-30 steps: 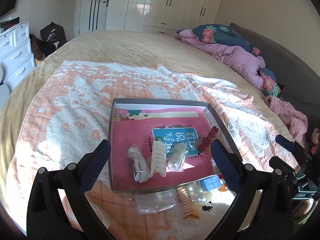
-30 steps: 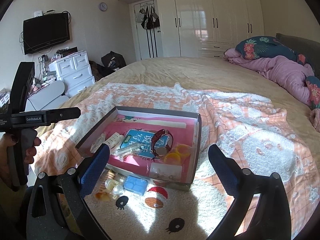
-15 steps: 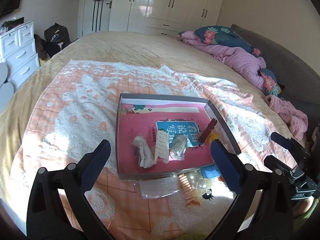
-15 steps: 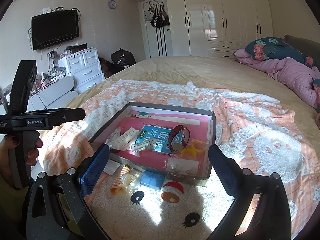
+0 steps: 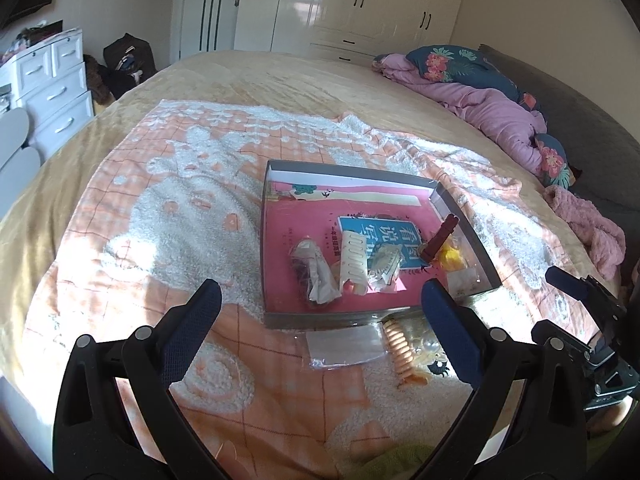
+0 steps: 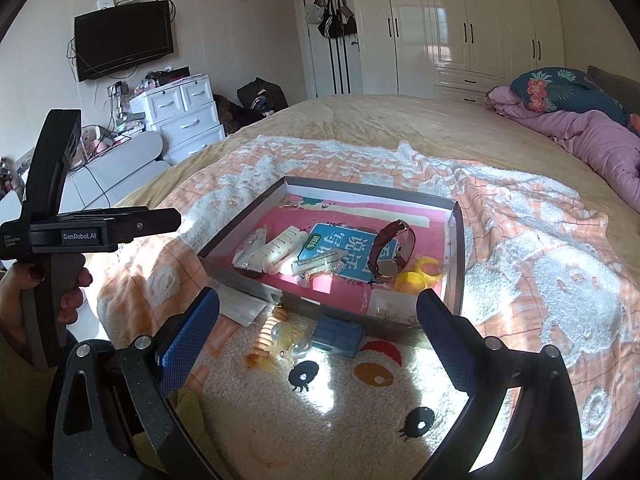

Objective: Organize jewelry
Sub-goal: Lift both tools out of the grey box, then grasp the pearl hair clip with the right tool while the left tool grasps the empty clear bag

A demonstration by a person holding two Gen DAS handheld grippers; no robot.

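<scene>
A grey shallow box (image 5: 266, 240) (image 6: 456, 256) with a pink floor lies on the blanket. In it are a brown-strapped watch (image 6: 390, 254) (image 5: 440, 238), a cream hair clip (image 5: 354, 264) (image 6: 278, 250), a bagged item (image 5: 314, 276), yellow rings (image 6: 418, 278) and a small clear bag (image 6: 394, 306). In front of the box lie an orange coil hair tie (image 5: 398, 346) (image 6: 266, 338), a blue case (image 6: 338, 336) and a flat clear bag (image 5: 344, 346). My left gripper (image 5: 318, 300) is open above the near box edge. My right gripper (image 6: 318, 308) is open too, holding nothing.
The box sits on an orange and white blanket (image 5: 180, 200) on a large bed. A pink quilt and floral pillow (image 5: 480, 92) lie at the far right. White drawers (image 6: 180, 112) stand left of the bed. A hand holds the left tool (image 6: 52, 240).
Both grippers have pulled back and risen, so the box looks smaller and farther. They stay open; nothing was picked up.
</scene>
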